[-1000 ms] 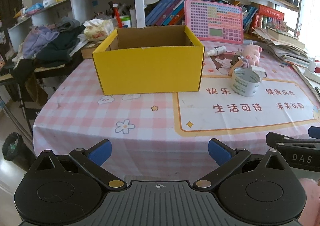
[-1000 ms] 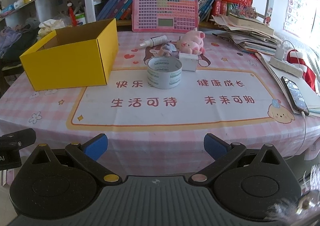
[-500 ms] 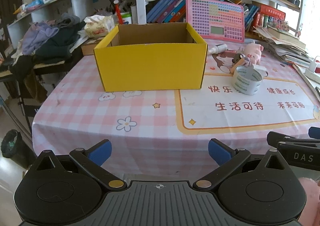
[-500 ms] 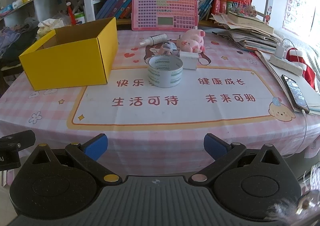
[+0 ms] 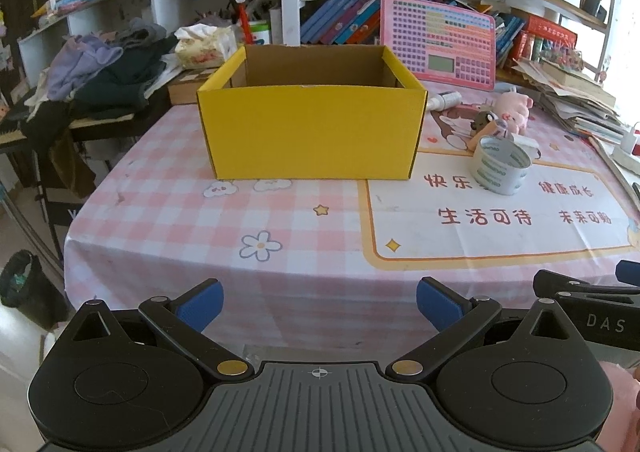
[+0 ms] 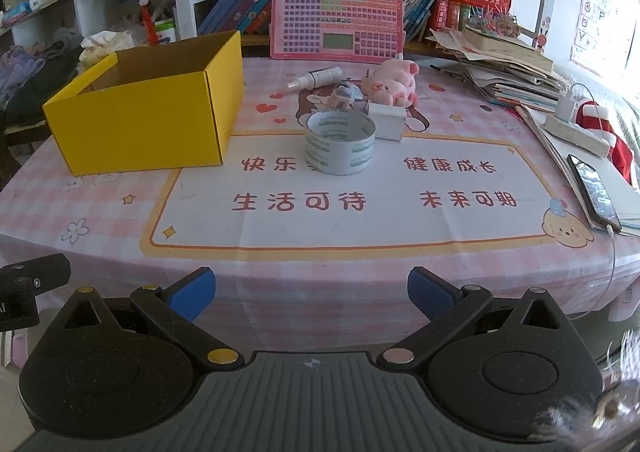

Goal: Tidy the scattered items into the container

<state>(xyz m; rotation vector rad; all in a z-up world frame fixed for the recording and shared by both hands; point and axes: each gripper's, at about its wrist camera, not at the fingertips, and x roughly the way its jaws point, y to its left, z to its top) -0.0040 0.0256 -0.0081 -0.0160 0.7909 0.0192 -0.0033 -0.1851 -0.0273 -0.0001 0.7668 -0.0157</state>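
Observation:
An open yellow cardboard box (image 5: 312,132) stands on the pink checked tablecloth; it also shows in the right wrist view (image 6: 148,120). To its right lie a roll of clear tape (image 6: 340,148), a small white box (image 6: 387,120), a pink plush pig (image 6: 390,84), a small white bottle (image 6: 318,76) and a small figure (image 6: 346,94). The tape also shows in the left wrist view (image 5: 500,170). My left gripper (image 5: 319,302) is open and empty at the table's near edge. My right gripper (image 6: 310,292) is open and empty, also at the near edge.
A pink toy keyboard (image 6: 336,24) leans against the bookshelf behind. Stacked papers and books (image 6: 508,68) lie at the right. A phone (image 6: 594,186) and a power strip (image 6: 576,128) lie along the right edge. Clothes (image 5: 100,72) are piled at the left.
Both grippers have moved a little closer to the table; the box and tape appear slightly larger. Nothing on the table has moved.

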